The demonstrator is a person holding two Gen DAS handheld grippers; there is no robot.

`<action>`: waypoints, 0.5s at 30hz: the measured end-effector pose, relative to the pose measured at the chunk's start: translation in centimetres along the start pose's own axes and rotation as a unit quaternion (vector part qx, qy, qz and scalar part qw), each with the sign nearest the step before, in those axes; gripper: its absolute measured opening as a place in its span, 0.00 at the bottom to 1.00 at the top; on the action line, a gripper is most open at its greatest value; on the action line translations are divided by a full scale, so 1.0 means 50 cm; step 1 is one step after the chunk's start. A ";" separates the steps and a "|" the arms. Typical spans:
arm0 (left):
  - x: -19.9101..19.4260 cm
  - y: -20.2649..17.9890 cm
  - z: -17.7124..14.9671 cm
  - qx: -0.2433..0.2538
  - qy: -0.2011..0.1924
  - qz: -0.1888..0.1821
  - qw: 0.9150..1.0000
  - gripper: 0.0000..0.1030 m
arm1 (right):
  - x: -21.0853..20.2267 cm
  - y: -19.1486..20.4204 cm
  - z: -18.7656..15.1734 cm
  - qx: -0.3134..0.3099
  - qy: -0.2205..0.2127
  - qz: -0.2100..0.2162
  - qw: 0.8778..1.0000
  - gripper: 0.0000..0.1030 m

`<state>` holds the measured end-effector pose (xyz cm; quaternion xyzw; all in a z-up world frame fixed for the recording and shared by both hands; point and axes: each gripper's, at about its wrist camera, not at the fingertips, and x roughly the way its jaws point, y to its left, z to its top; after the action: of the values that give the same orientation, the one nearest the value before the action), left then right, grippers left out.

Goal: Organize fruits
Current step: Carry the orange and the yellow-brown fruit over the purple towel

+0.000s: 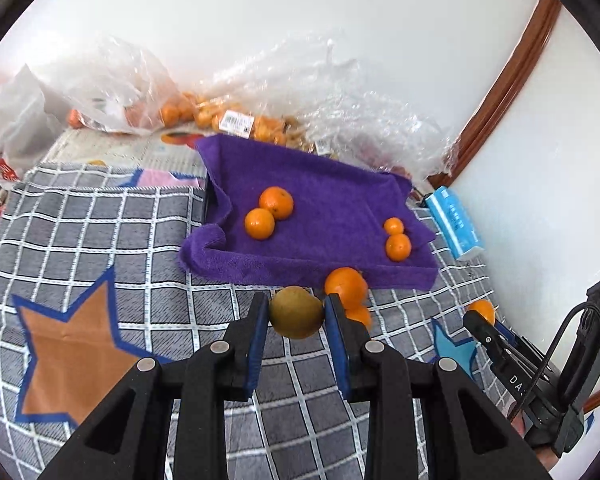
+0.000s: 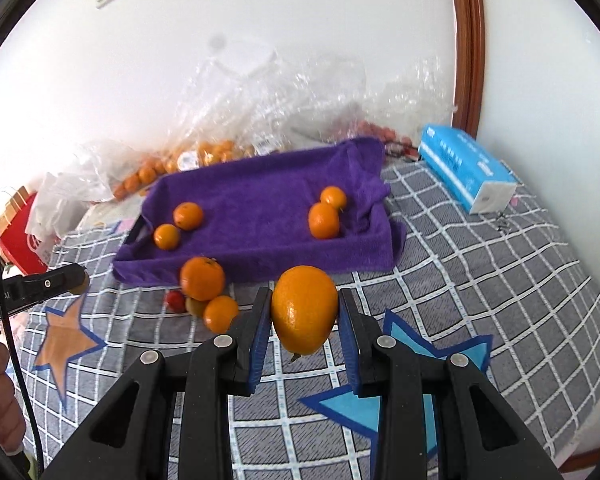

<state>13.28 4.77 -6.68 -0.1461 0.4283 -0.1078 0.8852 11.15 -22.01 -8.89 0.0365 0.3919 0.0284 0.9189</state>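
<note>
Fruit sits in both tools: the left gripper is clamped on a dull yellow-green round fruit, its blue pads pressed to either side, while the right gripper pinches a large glossy orange citrus between its own blue pads, stalk end down. Both are held above a grey checked bedcover with star patches, just short of a purple towel-lined tray. On the towel lie two pairs of small oranges, each pair touching: one toward the left, one toward the right. Just outside the tray's near edge is a loose cluster: a big orange, a smaller orange, and, half hidden behind them, a small red fruit and a greenish one whose kind is too covered to name. In the left wrist view this cluster is mostly blocked by the gripper finger. Crumpled clear plastic bags of oranges are heaped against the wall behind the tray, their contents blurred by the film. A blue tissue pack lies on the cover to the tray's right.
</note>
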 end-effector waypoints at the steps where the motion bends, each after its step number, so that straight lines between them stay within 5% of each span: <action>1: -0.011 -0.001 -0.002 0.000 -0.004 -0.001 1.000 0.27 | -0.012 0.002 0.002 0.000 -0.004 0.002 1.000 0.31; 15: -0.108 -0.022 -0.011 0.010 -0.044 -0.007 0.999 0.27 | -0.106 0.021 0.019 0.002 -0.044 -0.001 0.999 0.31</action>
<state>9.50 5.38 -2.69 -0.1446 0.3872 -0.1114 0.9037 8.15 -21.44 -4.36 0.0392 0.3507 0.0255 0.9353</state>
